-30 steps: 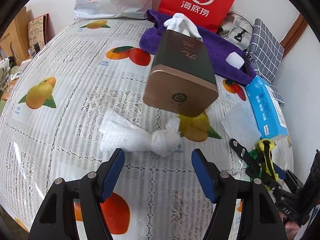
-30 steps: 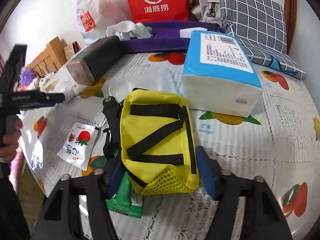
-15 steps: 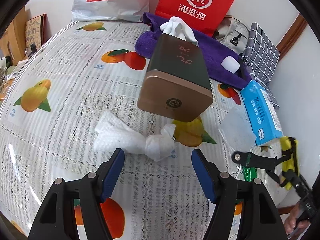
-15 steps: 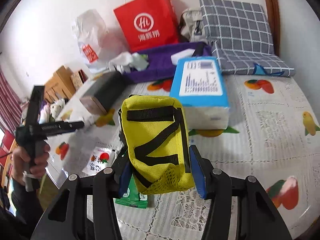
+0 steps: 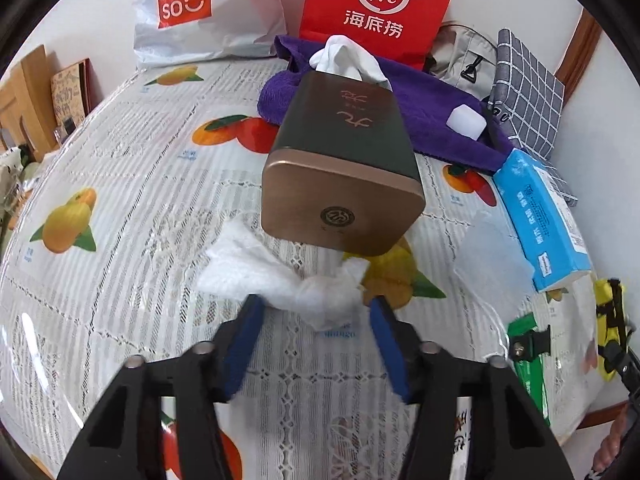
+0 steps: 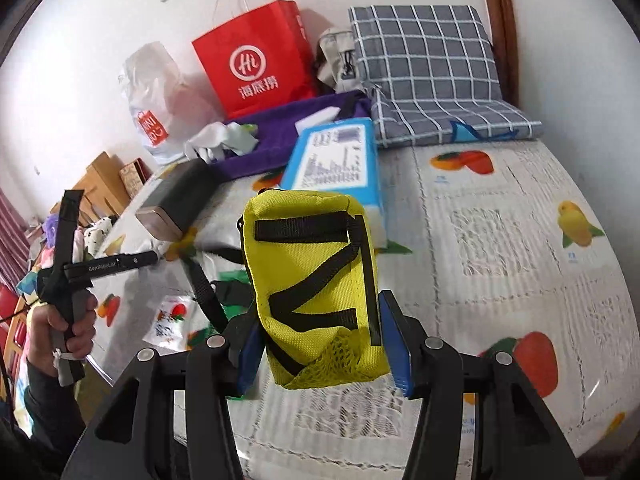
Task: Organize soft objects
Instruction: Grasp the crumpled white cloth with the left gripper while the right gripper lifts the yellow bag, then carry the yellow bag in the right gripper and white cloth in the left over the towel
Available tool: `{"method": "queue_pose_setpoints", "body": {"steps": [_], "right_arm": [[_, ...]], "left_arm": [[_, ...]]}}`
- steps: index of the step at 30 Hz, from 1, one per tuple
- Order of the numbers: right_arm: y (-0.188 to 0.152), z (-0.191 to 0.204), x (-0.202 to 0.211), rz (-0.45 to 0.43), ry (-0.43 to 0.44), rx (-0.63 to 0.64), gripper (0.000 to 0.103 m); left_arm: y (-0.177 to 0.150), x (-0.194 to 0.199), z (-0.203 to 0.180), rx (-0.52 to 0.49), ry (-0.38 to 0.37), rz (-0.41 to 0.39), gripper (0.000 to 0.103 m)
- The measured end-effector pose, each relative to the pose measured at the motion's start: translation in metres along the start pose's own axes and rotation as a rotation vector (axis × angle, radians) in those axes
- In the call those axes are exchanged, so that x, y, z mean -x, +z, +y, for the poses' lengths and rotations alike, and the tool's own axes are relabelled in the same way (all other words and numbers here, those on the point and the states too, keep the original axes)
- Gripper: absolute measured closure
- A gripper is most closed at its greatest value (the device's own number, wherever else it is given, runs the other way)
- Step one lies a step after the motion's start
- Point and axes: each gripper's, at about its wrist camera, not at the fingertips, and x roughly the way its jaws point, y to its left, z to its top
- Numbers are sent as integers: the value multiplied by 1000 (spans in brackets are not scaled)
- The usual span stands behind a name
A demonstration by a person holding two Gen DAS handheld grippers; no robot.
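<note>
Yellow pouch [image 6: 316, 288]: upright between the pads of the right gripper [image 6: 324, 340], clamped, lifted off the table; long axis runs 6 to 12 o'clock, mesh end at 6.
Crumpled tissue [image 5: 288, 280]: lies on the tablecloth [image 5: 120, 184], long axis 10 to 4 o'clock.
Left gripper [image 5: 316, 316]: jaws closing around the tissue's bunched end, pads not yet pressing.
Tissue box [image 5: 344, 168]: at 12 o'clock from the tissue.
Surface: fruit-print lace cloth.
Room: red paper bag [image 5: 376, 8] against white wall.
</note>
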Motion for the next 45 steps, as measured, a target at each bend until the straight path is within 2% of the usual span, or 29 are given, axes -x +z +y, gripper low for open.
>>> {"method": "queue_pose_setpoints", "body": {"steps": [2,5,16,20,23,25,27,28,32,34,35,36,39,45], "right_arm": [[-4,-2,-4,15,-10,3,51],[-8,-8,-11,35,-16,-7,51],[-20,-15,-39,95,-50,-14,49],[-24,-12,-42,83,-66,13,44],[-25,-9,-44,81,-71,31,40],[-25,-8,-46,77,-72,40,37],[-24,-6,-47,76,-77,46,35],[-24,-5,-48,75,-81,49,35],[-23,-2,-51,71,-97,62,33],[-22,-2,-53,66,-102,58,32],[-21,-2,-53,64,-107,56,33],[-21,-2,-54,64,-111,57,33],[-20,3,-55,62,-146,87,38],[-19,5,-52,68,-137,85,43]], "left_arm": [[1,-1,4,23,-6,-5,71],[2,-1,7,35,-29,-4,77],[-8,3,3,18,-28,0,79],[-10,8,5,26,-16,-5,76],[-9,10,7,32,7,-8,70],[-8,11,10,52,-8,-14,63],[-6,11,12,69,-19,-30,44],[-4,11,11,73,-16,-40,41],[3,1,9,86,2,-33,41],[3,-2,8,89,18,-37,42],[3,-2,7,87,34,-48,49],[3,-2,7,91,42,-51,64],[3,-4,11,93,14,-41,77],[0,4,11,77,-5,-37,81]]}}
